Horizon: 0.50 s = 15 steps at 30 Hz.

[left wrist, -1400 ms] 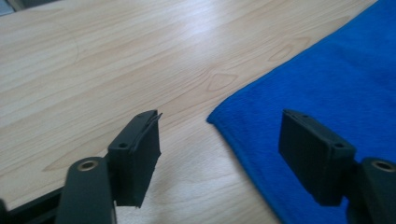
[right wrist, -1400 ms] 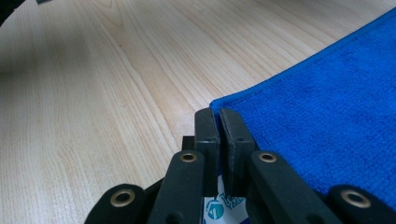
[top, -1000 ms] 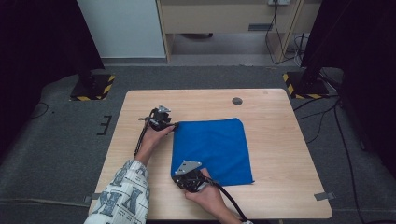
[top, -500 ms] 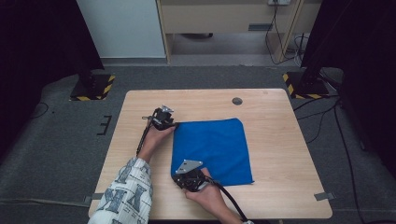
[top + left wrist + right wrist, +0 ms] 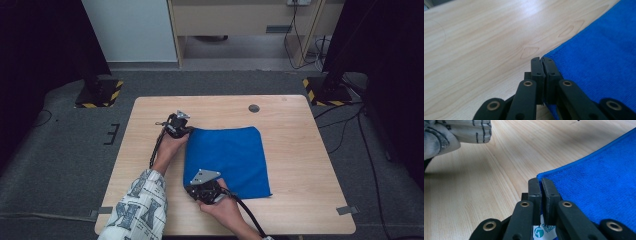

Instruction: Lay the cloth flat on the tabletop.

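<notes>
Nearest you, your right gripper [image 5: 196, 183] had its jaws pinched tight on the near left corner of the blue cloth [image 5: 227, 160], and in the right gripper view the hem ran up between the two black pads [image 5: 549, 192] with a white label just below them. Farther out along the same left edge, your left gripper [image 5: 183, 129] had just been closing and now clamped the far left corner, the cloth edge caught between its pads [image 5: 550, 68]. The cloth lay flat on the wooden table [image 5: 300, 135], spreading away to the right of both grippers, so both free corners were on the right side. No containers stood on the table; a small dark round spot [image 5: 254, 108] sat beyond the cloth.
</notes>
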### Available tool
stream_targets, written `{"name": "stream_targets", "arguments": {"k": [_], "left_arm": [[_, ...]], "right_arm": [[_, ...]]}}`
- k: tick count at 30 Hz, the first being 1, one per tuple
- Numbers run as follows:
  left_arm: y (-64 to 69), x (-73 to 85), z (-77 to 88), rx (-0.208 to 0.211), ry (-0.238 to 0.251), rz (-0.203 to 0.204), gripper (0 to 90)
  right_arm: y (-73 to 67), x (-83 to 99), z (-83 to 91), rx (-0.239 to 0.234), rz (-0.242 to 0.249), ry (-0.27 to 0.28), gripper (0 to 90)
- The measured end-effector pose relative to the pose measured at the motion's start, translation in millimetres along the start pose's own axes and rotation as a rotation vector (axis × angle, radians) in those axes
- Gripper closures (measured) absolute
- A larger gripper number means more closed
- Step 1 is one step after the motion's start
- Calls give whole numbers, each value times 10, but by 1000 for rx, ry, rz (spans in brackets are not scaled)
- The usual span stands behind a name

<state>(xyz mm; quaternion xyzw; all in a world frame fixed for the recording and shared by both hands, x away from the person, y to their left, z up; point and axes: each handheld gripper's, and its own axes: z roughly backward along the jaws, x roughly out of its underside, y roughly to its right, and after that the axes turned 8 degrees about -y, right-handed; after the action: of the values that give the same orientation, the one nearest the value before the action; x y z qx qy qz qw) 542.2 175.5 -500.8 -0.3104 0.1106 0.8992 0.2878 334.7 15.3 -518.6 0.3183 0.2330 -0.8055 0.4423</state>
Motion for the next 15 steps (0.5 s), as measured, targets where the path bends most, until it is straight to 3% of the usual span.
{"name": "stream_targets", "arguments": {"k": [4, 9, 15], "left_arm": [[25, -64, 73, -11, -5, 3, 881], [30, -127, 148, -11, -8, -1, 881], [-19, -134, 179, -3, -6, 7, 881]], "right_arm": [[-1, -48, 46, -2, -12, 21, 869], [-49, -137, 138, 2, 9, 44, 869], [-68, -187, 163, 13, 3, 55, 869]]}}
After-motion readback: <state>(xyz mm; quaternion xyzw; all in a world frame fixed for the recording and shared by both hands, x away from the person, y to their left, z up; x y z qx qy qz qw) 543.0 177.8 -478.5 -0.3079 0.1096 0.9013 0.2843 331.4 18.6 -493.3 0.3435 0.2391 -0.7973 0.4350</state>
